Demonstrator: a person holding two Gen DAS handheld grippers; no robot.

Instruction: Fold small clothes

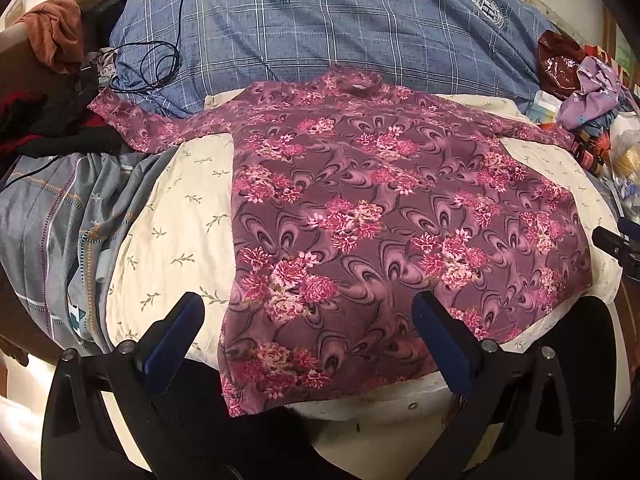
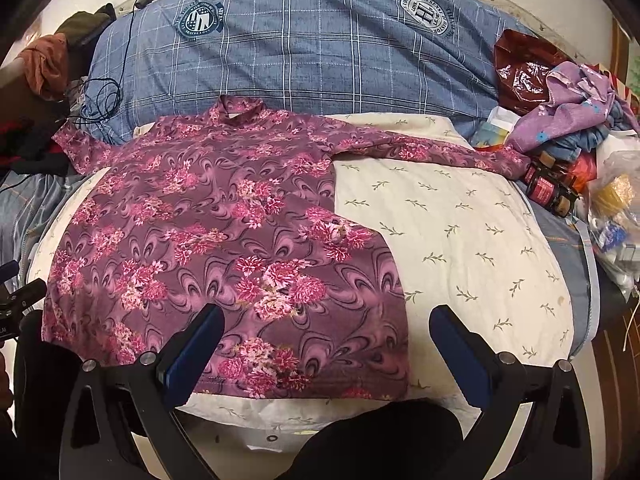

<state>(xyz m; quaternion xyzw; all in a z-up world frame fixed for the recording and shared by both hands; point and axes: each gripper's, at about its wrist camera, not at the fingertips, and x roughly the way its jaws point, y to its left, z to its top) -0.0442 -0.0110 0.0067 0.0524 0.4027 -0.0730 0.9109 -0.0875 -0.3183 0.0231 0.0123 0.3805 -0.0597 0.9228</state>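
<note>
Your bed [image 1: 172, 220] carries a cream quilted cover sprigged with small green leaves. A plump blue plaid pillow [image 1: 340, 28], printed with round crests, fills the 12 o'clock end in both views. Spread flat on the cover below it lies the shirt [image 1: 380, 208]: a mauve knit with dark swirling plumes and clusters of pink blossoms, collar toward 12 o'clock touching the pillow, both long sleeves stretched sideways toward 9 and 3 o'clock, hem hanging slightly over the near edge at 6 o'clock. A rumpled grey striped blanket [image 1: 52, 240] bunches at 9 o'clock, and a heap of lilac cloth [image 2: 576, 116] and glossy bags sits at 2 o'clock. A thin black cable [image 1: 160, 60] coils at 10 o'clock. Your left gripper [image 1: 308, 332] hovers over the hem, jaws wide apart and empty. Your right gripper [image 2: 326, 340] hangs at the shirt's right hem corner, jaws likewise spread, holding nothing.
</note>
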